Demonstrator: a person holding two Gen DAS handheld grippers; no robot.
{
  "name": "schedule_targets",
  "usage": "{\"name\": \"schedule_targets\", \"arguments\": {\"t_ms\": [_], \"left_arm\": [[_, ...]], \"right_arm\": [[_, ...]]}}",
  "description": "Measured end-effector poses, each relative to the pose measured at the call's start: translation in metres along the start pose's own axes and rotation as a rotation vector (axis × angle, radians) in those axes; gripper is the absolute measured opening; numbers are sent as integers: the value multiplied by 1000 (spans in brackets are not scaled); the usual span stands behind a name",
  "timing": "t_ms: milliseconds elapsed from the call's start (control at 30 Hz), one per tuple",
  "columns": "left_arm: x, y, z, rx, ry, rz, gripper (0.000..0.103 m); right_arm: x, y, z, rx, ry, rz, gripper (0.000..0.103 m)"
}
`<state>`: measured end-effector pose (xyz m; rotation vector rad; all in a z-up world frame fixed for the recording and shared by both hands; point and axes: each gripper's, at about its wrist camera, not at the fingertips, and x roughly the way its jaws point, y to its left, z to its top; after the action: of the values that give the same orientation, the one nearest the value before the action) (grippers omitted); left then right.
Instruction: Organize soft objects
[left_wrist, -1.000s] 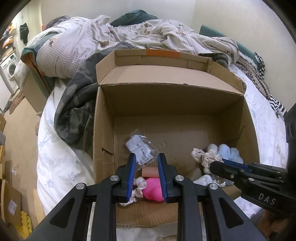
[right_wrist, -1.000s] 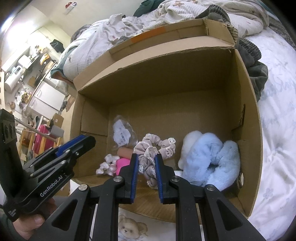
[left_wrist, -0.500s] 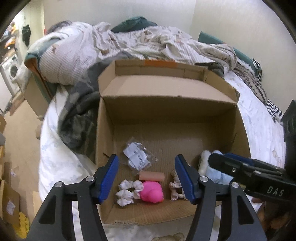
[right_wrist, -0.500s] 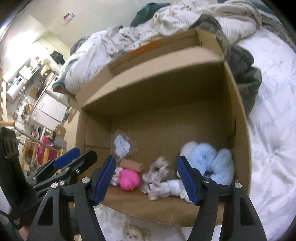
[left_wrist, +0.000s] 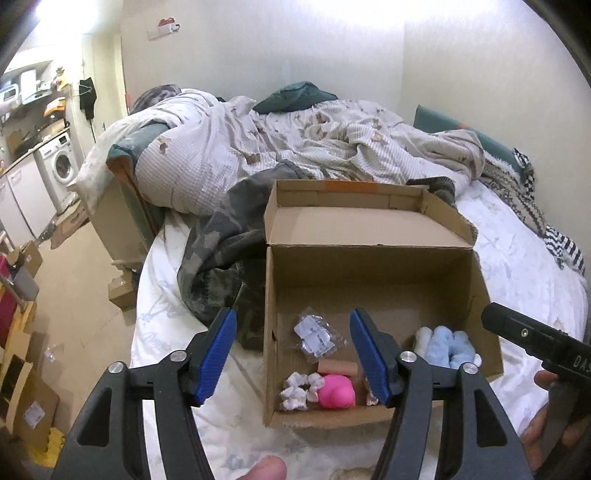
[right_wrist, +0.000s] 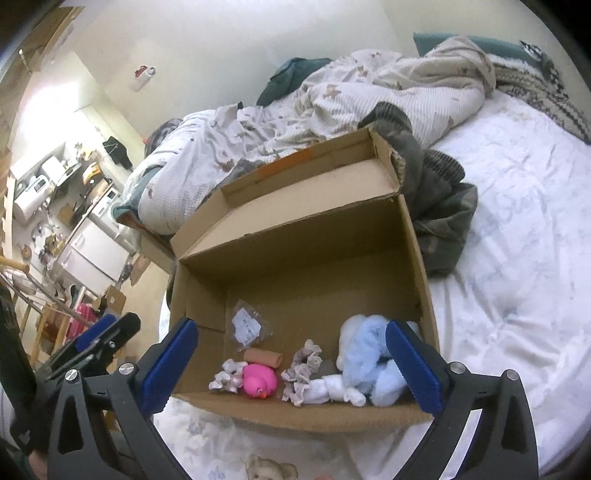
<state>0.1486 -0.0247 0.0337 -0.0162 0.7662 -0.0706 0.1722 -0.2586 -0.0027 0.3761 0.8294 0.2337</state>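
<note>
With both your left hand-held gripper (left_wrist: 291, 354) and right hand-held gripper (right_wrist: 291, 362) released above the box (right_wrist: 413, 236), you're between items; go find another soft thing.

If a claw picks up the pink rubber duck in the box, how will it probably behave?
The pink rubber duck looks smooth and rounded, so it may slip or squirt out of the pads. It is probably hollow and light, likely yielding when squeezed. Its beak points toward the box's near wall, so it may wobble if pushed.
</note>
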Motion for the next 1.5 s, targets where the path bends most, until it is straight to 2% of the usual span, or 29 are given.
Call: {"name": "schedule_targets", "arguments": {"t_ms": [67,133,200,333,400,800,1000,1500], "left_arm": [[-6,4,-4,-13,7,-10,73],[-13,7,-9,-23,9,-10,74],[-21,10,-13,-23,3,1,84],[-35,15,-23,-33,-11,6,93],[-38,17,-30,-38,-1,13,100],[-30,14,-40,-38,34,29,101],[-23,18,-39,-65,46,15,101],[-24,16,-39,-58,43,8,101]], "right_arm": [[-10,6,-3,-23,-27,-8,103],[-18,10,-7,-41,-52,-22,103],[-24,13,-13,-55,-71,-39,103],[-30,21,-27,-83,-68,-65,103],[-30,25,-33,-104,-64,-74,103],[-12,30,-42,-138,-38,-141,103],[-9,28,-43,-137,-33,-148,103],[-9,28,-44,-140,-30,-152,103]]}}
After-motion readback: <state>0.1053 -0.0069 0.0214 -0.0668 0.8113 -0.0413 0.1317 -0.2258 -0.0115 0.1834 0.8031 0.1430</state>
